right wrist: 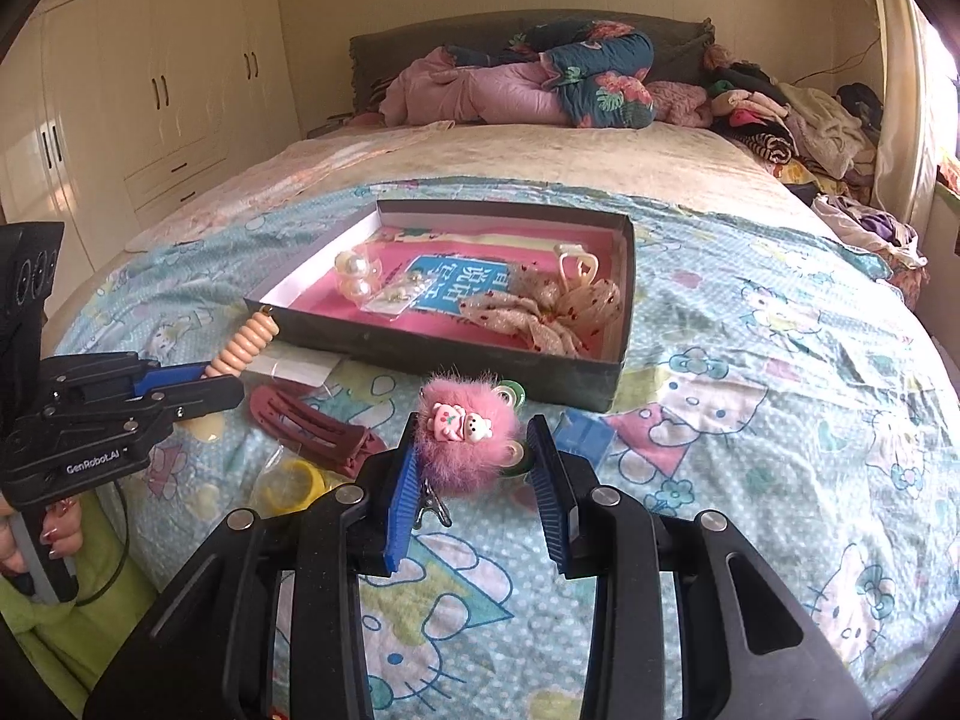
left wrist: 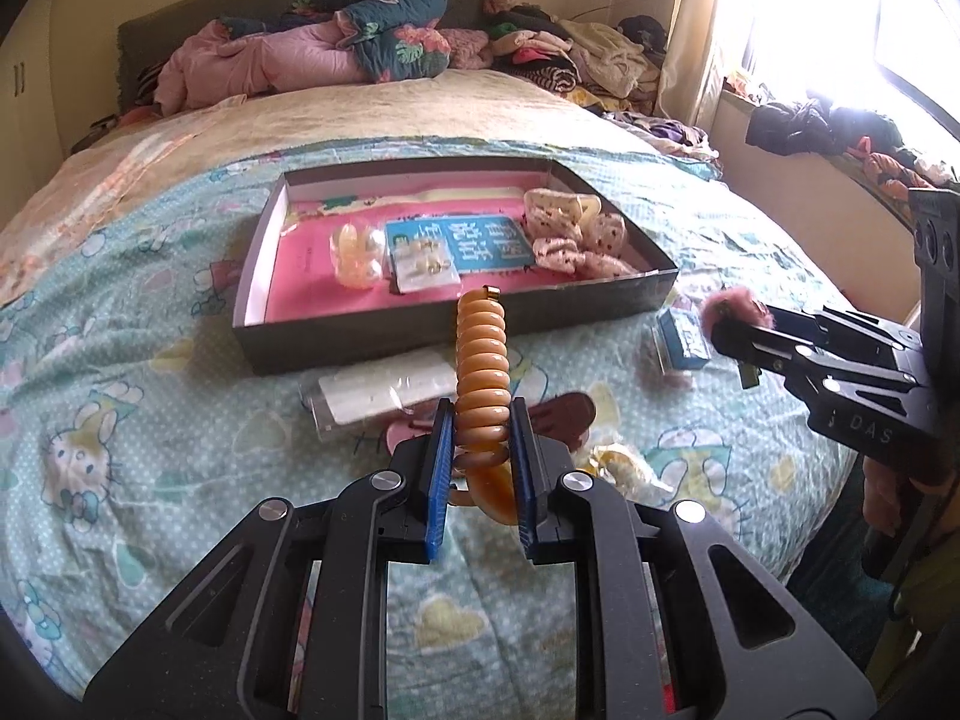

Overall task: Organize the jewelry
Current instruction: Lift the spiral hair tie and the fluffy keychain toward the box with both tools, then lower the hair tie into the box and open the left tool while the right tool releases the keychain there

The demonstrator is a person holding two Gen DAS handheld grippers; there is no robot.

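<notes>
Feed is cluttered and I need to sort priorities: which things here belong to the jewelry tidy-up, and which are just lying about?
Belongs to the job:
- orange coil hair tie, held in left gripper
- pink fluffy clip, in right gripper
- dark box with pearls and spotted scrunchies
- maroon clips, yellow ring on the bedspread

Lying about:
- rolled quilts
- clothes pile
- wardrobe

**Bedroom surroundings**

Cartoon-print bedspread (right wrist: 750, 360) lying across the lower frame. Rumpled pink and floral quilts (right wrist: 540, 84) bunching at the top centre. Clothes pile (left wrist: 576, 54) crowding the upper right. Cream wardrobe (right wrist: 156, 78) standing upper left.
</notes>
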